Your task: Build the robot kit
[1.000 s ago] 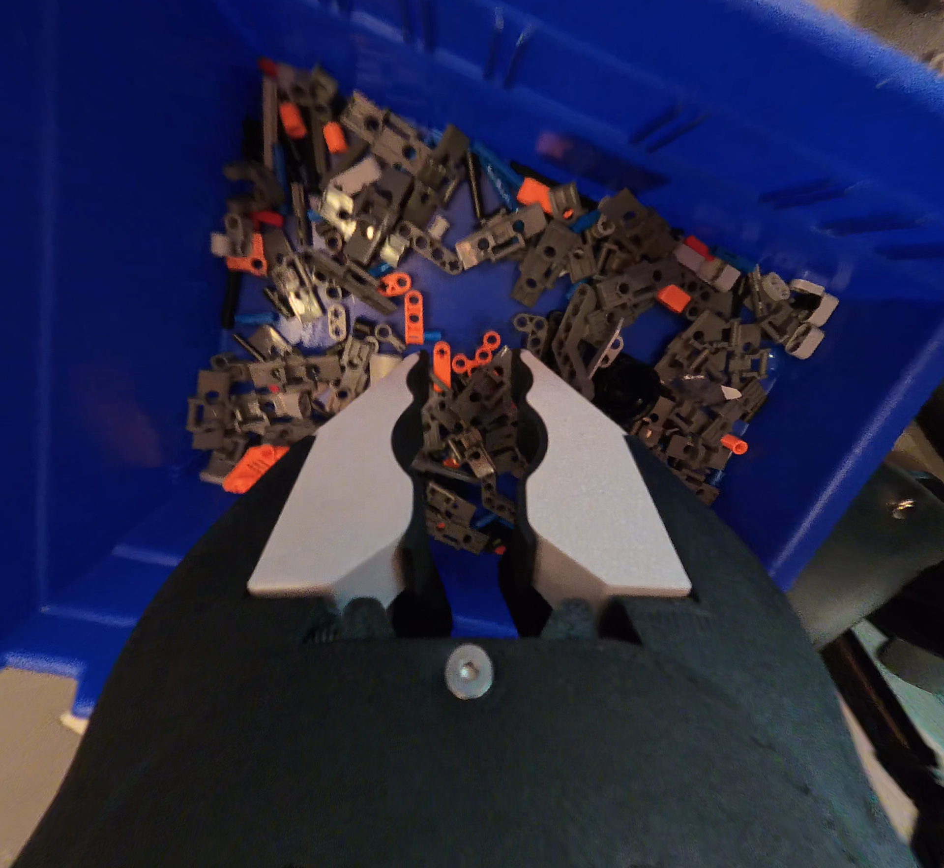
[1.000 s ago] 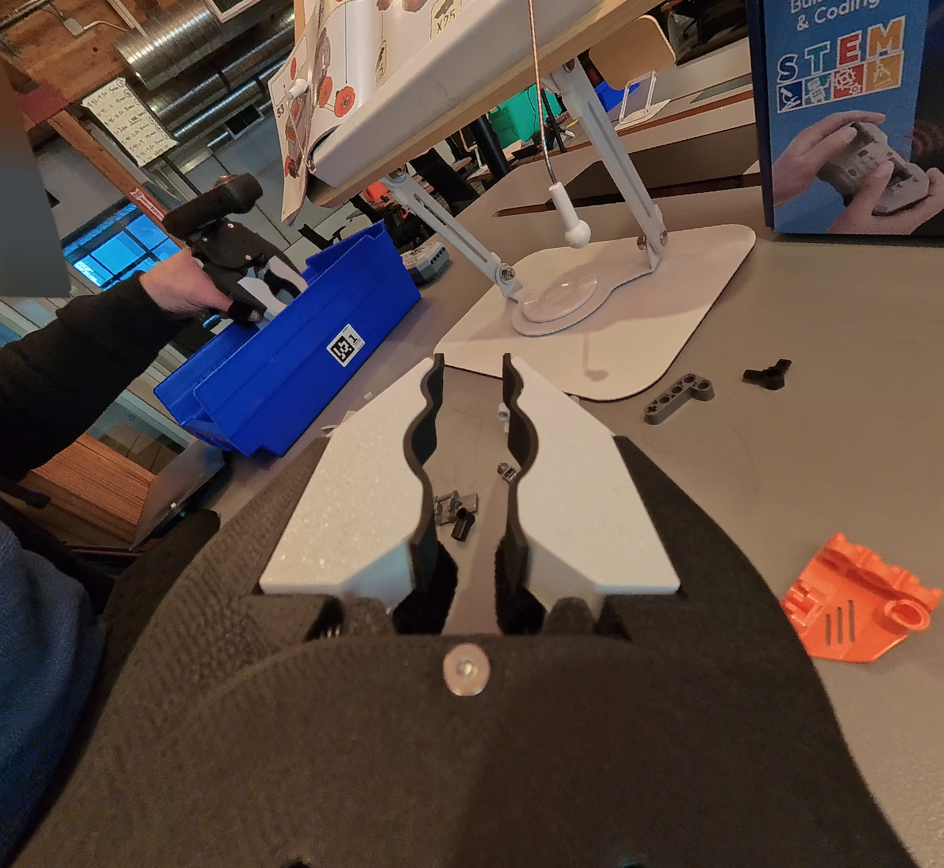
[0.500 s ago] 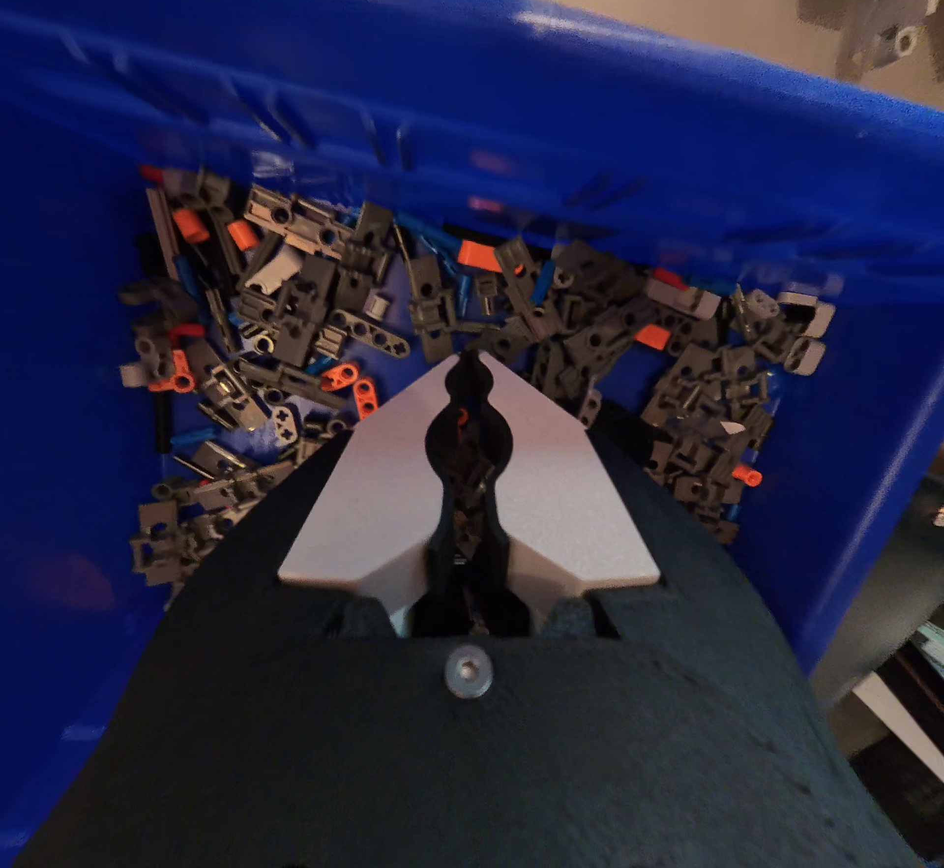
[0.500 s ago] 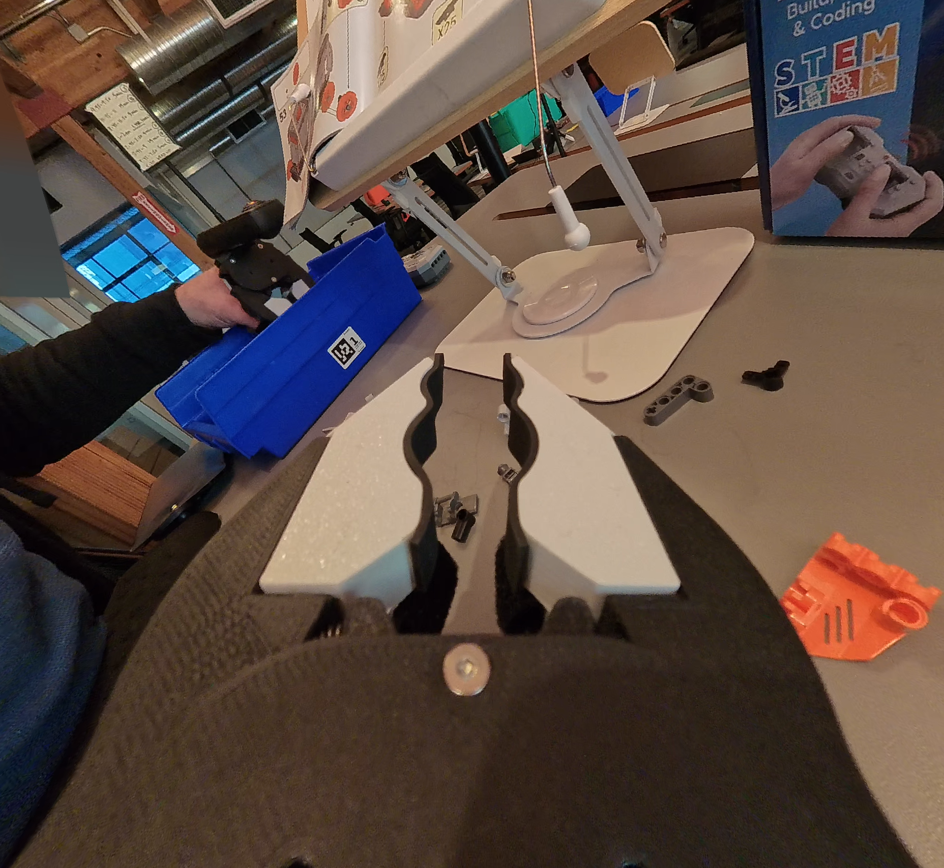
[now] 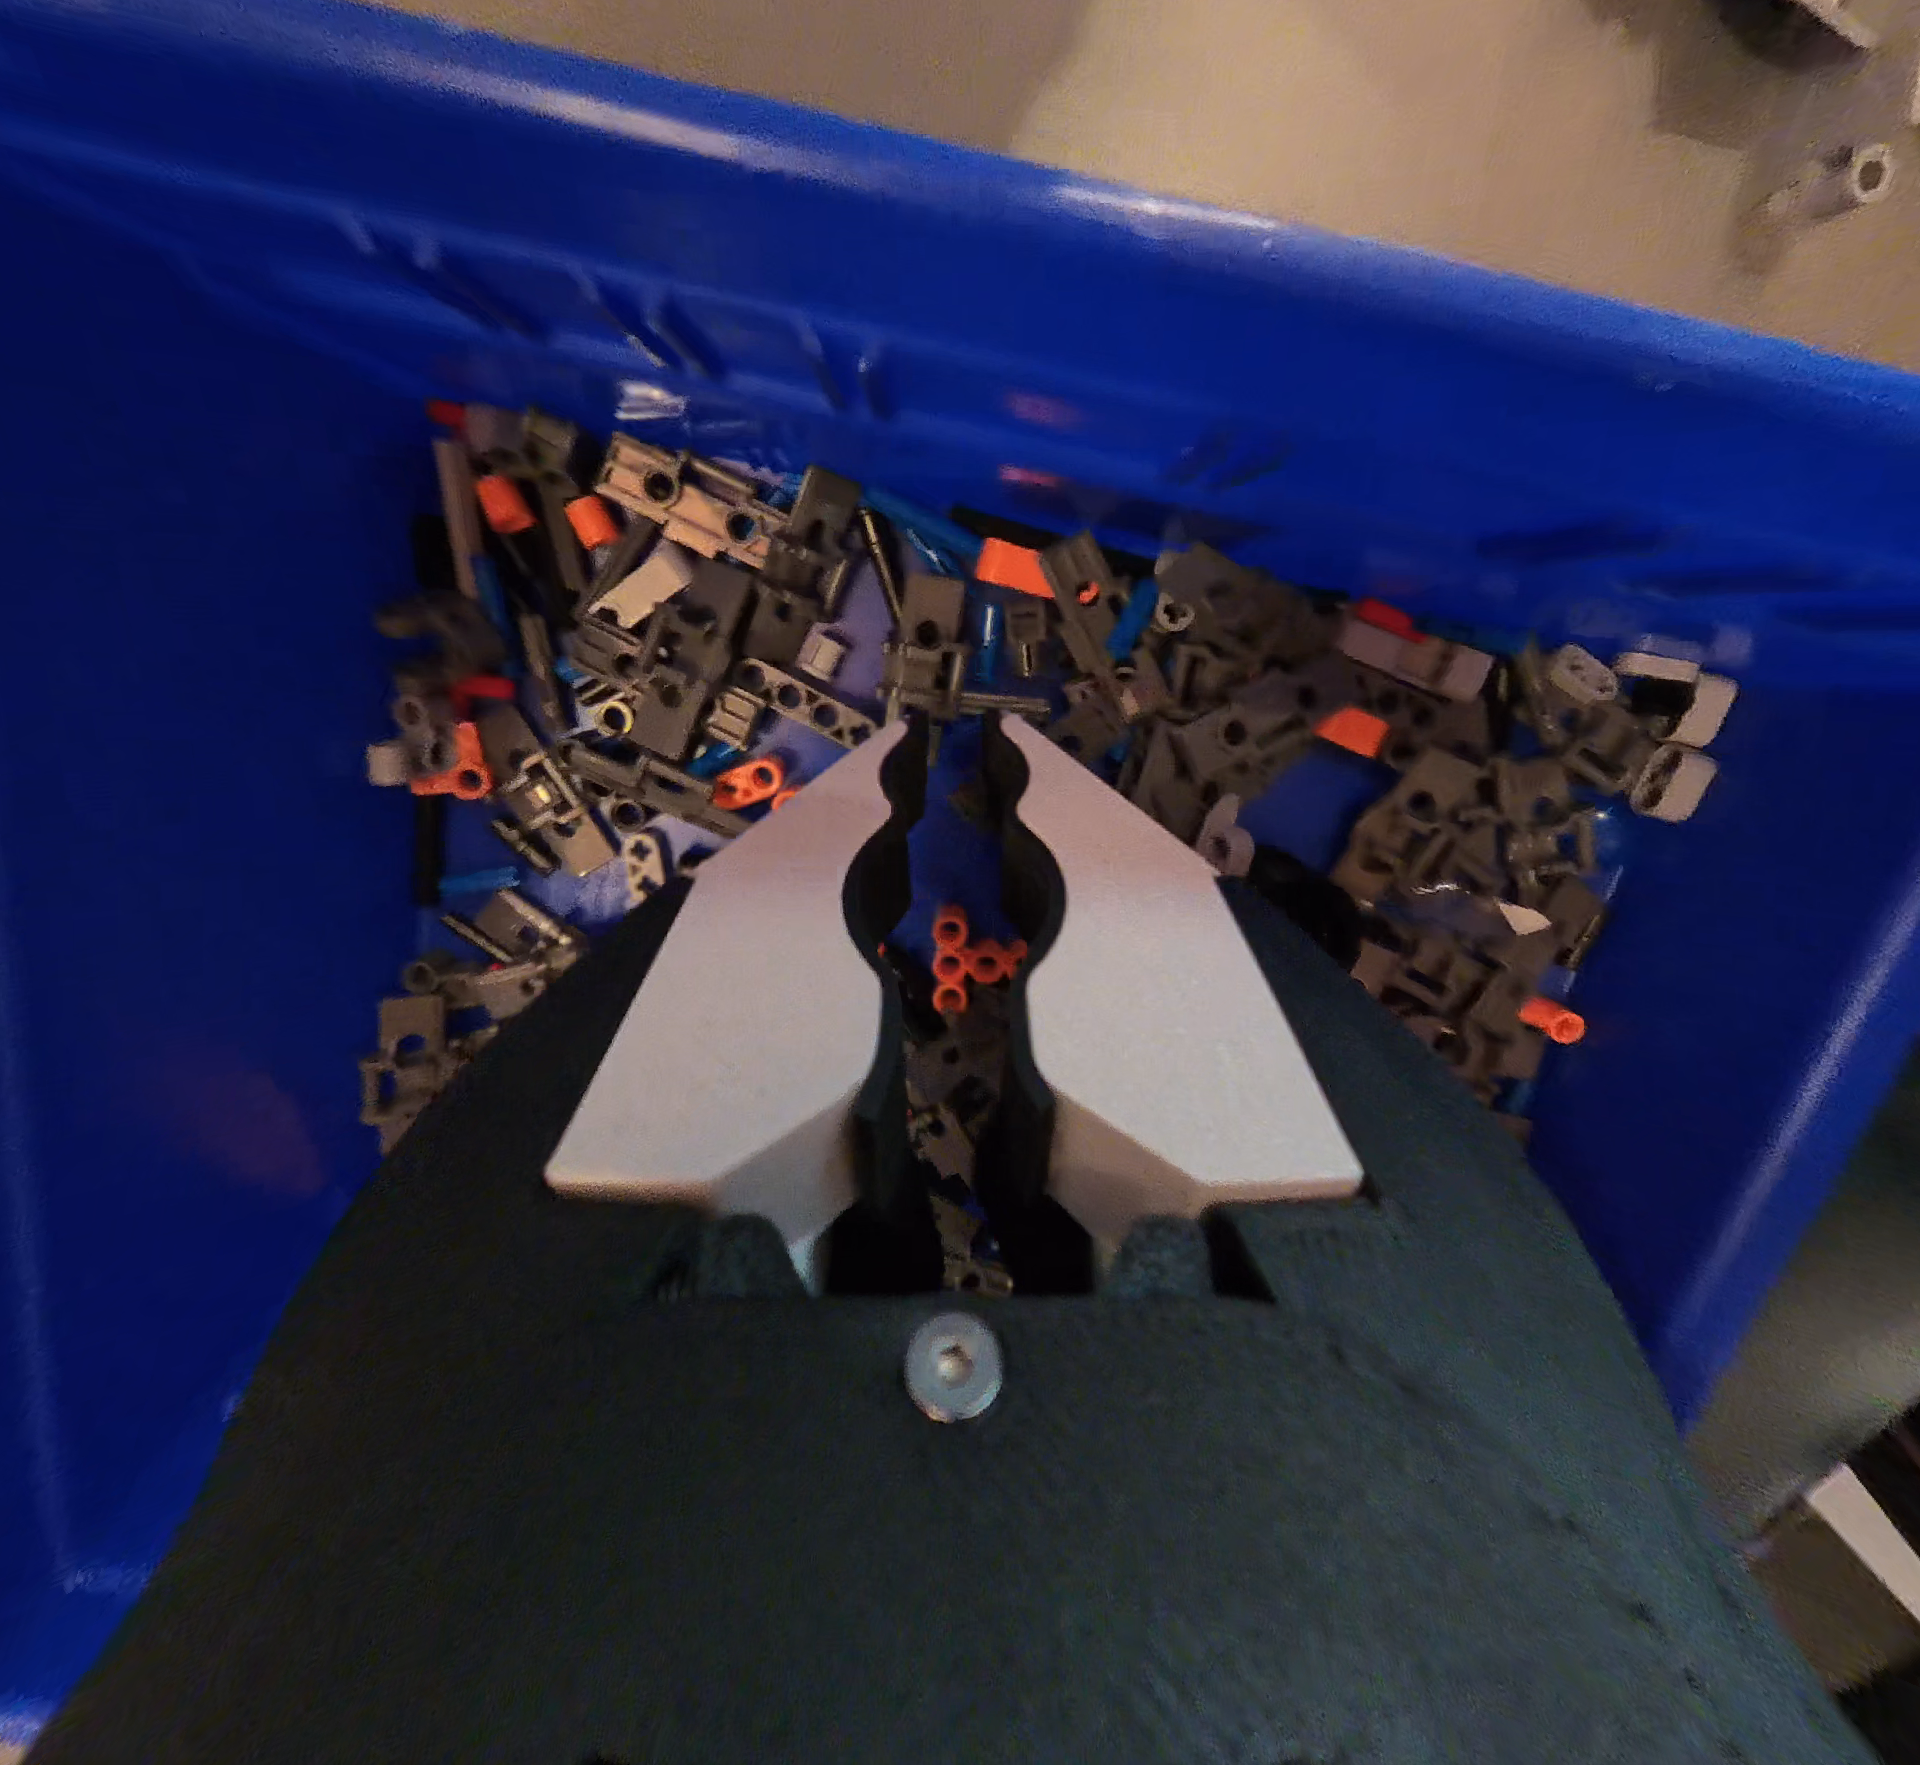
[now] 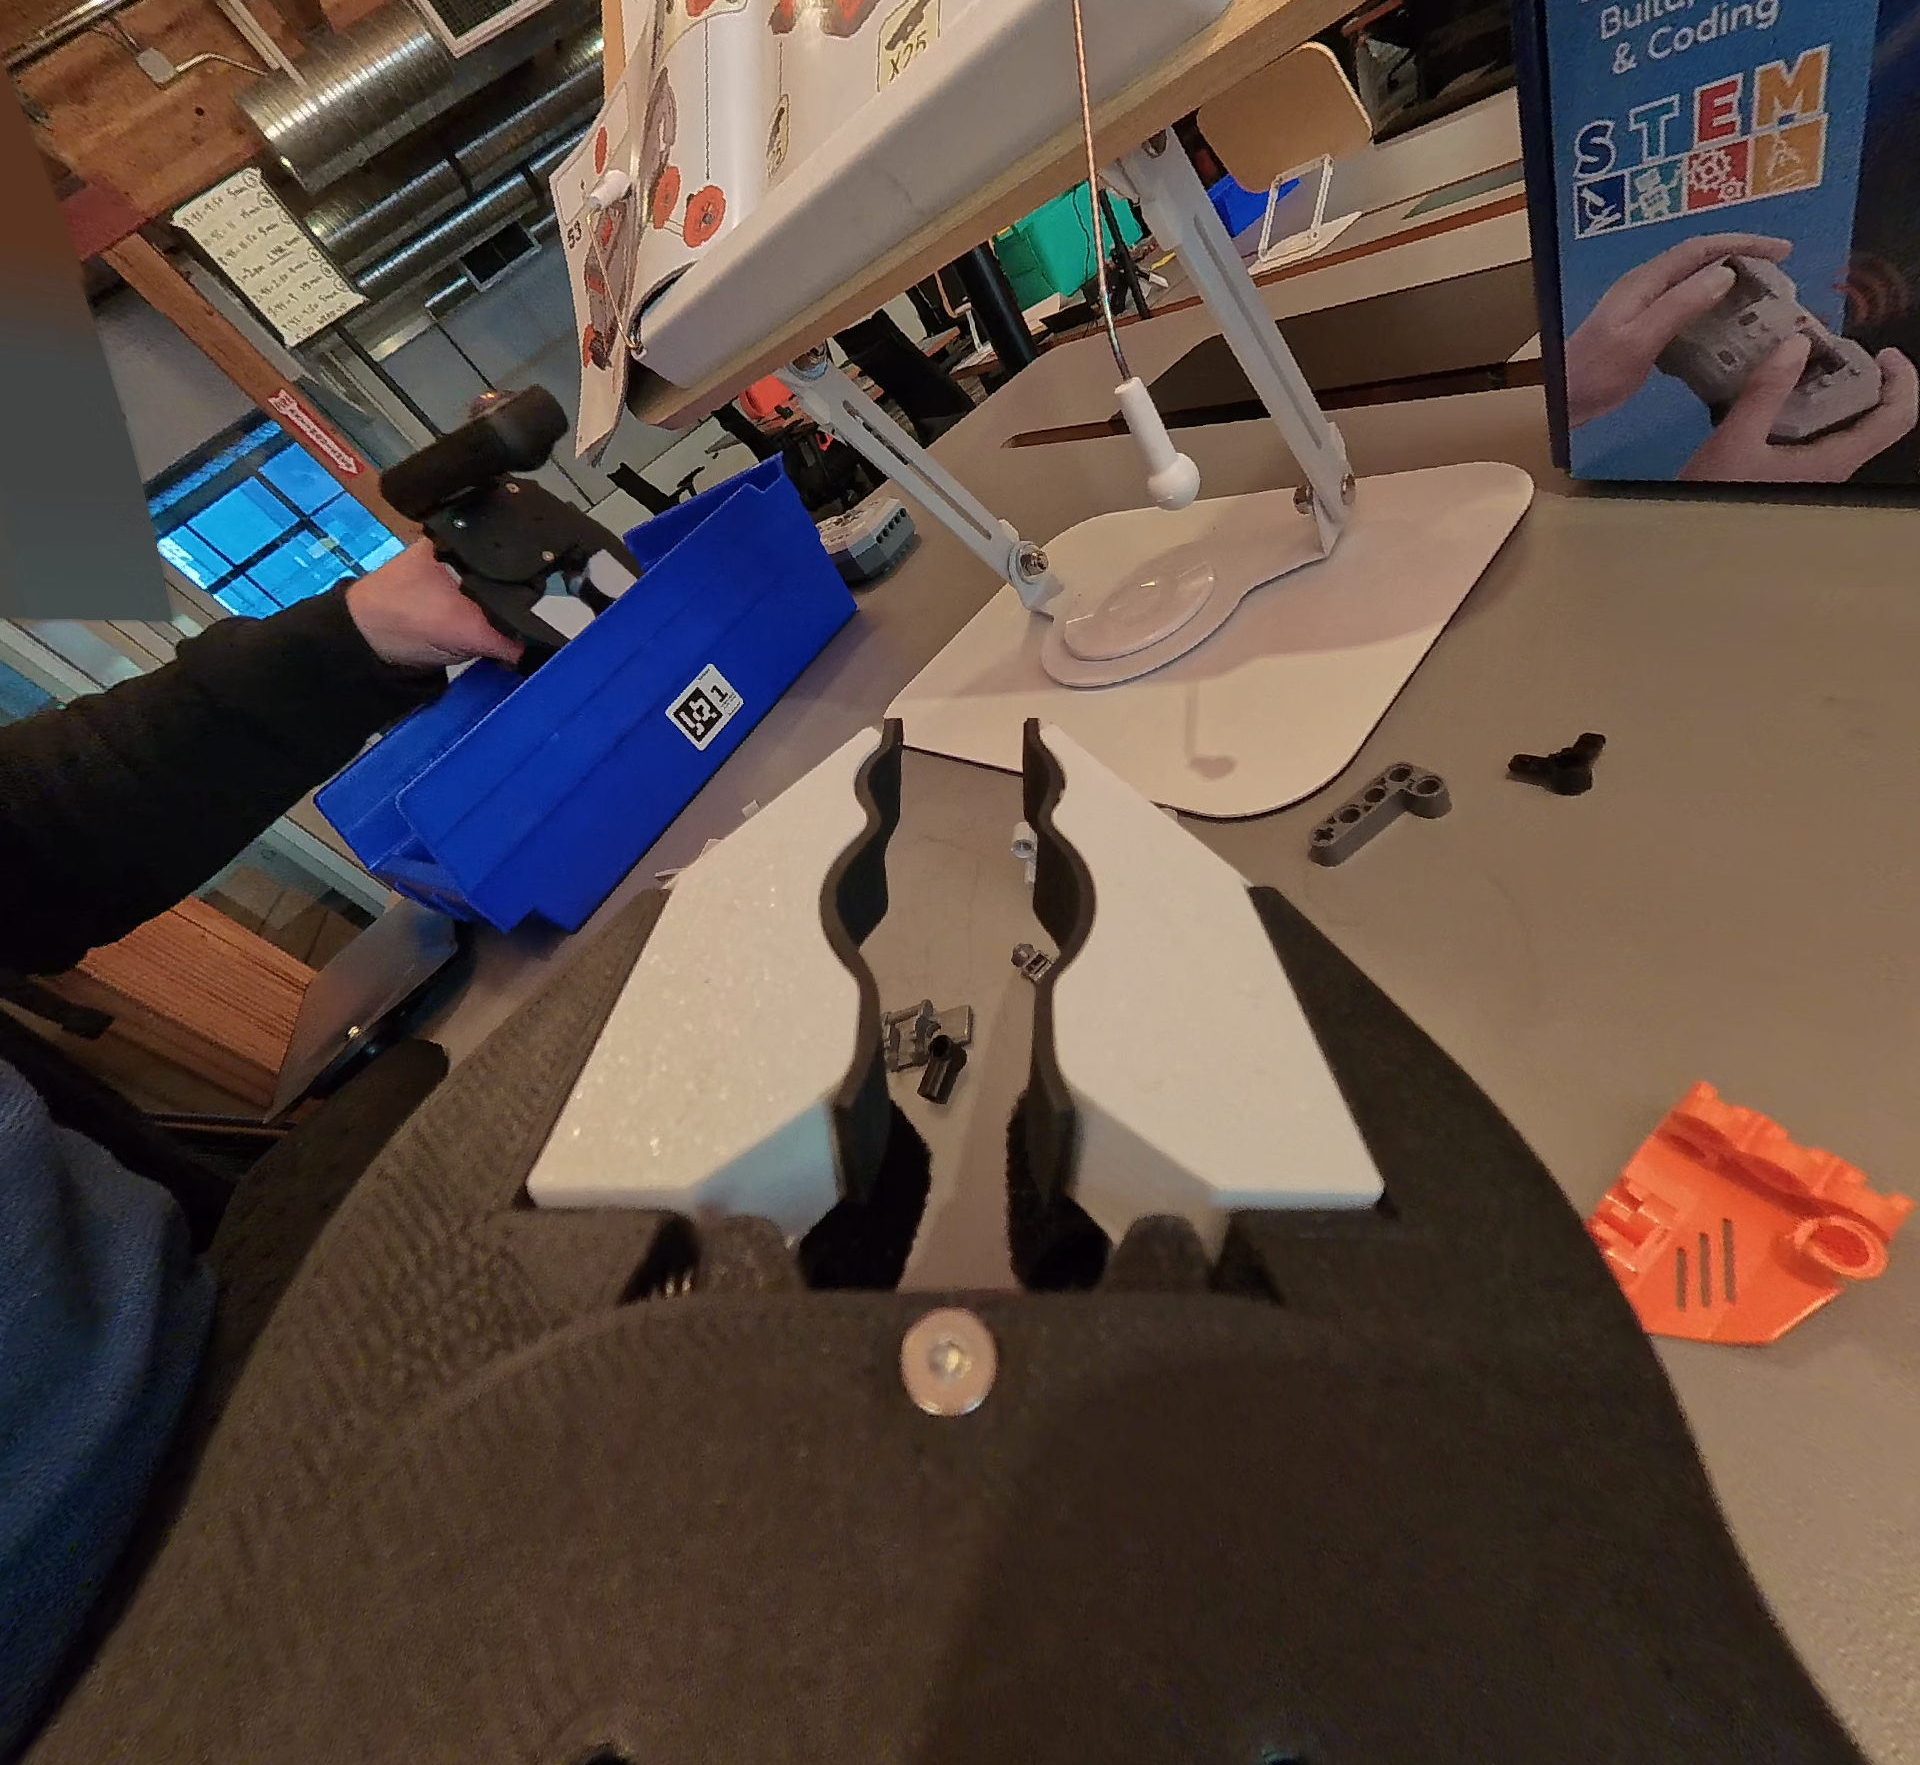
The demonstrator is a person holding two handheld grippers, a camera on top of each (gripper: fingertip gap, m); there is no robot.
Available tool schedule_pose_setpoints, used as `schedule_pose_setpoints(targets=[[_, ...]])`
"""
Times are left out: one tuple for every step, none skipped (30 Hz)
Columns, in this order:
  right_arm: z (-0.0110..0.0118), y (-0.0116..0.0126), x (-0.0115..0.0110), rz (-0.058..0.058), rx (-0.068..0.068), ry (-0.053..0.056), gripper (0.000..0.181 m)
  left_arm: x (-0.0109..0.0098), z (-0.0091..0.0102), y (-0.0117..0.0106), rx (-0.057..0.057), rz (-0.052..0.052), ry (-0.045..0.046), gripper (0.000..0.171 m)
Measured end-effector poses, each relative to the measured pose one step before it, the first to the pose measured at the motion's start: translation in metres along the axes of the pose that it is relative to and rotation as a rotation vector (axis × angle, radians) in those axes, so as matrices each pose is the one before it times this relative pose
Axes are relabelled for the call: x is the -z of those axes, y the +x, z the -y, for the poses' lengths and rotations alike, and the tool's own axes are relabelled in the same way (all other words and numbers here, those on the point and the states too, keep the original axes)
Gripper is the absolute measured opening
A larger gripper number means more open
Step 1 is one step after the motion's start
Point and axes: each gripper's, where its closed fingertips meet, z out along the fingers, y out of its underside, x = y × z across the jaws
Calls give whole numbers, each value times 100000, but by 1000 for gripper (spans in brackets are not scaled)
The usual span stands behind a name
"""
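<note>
- Since half a second ago your left gripper (image 5: 954, 747) has parted its fingers from pressed together to a narrow gap, and the camera has pulled back so more of the blue bin (image 5: 1039, 344) rim shows; your right gripper has not shifted.
- Your left gripper points down into the bin, its tips just above a heap of small plastic pieces (image 5: 727, 655), mostly dark grey with some orange and blue ones.
- Through the gap between its fingers you can see a small orange piece with round holes (image 5: 964, 959); whether the tips touch any piece cannot be told.
- Your right gripper (image 6: 961, 747) hangs over the grey table (image 6: 1558, 936) with its fingers spread apart and nothing between them.
- Two small dark connectors (image 6: 928, 1045) lie on the table, seen through that gap.
- To the right lie a grey beam with holes (image 6: 1377, 811), a small black piece (image 6: 1558, 759) and a flat orange panel (image 6: 1745, 1216).
- Ahead stands a white book stand (image 6: 1226, 614) holding an open booklet (image 6: 769, 22).
- In the right wrist view the bin sits at the left, well apart from the right gripper, with your left hand (image 6: 426, 614) at its edge.
</note>
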Motion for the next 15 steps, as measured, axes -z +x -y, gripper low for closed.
schedule_pose_setpoints(targets=[[4,0,8,-3,-12,35,21,-383,-272,284,-906,-2357,-2649,12],[7,2,6,1,20,57,21,-353,-388,-233,-496,1138,-2957,14],[16,1,12,6,16,120,21,-278,-381,-356,-297,2211,-2337,13],[7,6,13,36,-47,85,21,-59,-64,-138,25,803,57,9],[4,-4,-2,28,-7,30,21,40,-15,224,1076,-1840,474,3],[-2,0,-9,7,26,-20,21,-19,-225,-62,1734,-89,-443,0],[-7,-4,3,18,-18,-47,21,-79,-491,-44,535,244,-1595,0],[0,-2,-10,10,2,-3,21,-29,-464,29,256,-14,-1322,0],[3,4,8,-9,31,27,21,140,-418,45,518,48,-1058,0],[-3,-5,2,22,-33,-23,21,104,-846,-242,1031,1444,-3733,0],[2,2,-8,26,-30,-26,21,167,-1082,-365,1759,1685,-5339,0],[-4,-9,0,14,29,6,21,184,-657,-220,865,908,-3073,0],[-1,-2,1,20,14,-11,21,303,192,-17,365,197,1424,1],[-3,0,-8,0,1,-25,21,410,915,415,688,-1835,5144,3],[-4,0,2,9,12,-30,21,317,1092,872,1752,-4568,5290,5]])
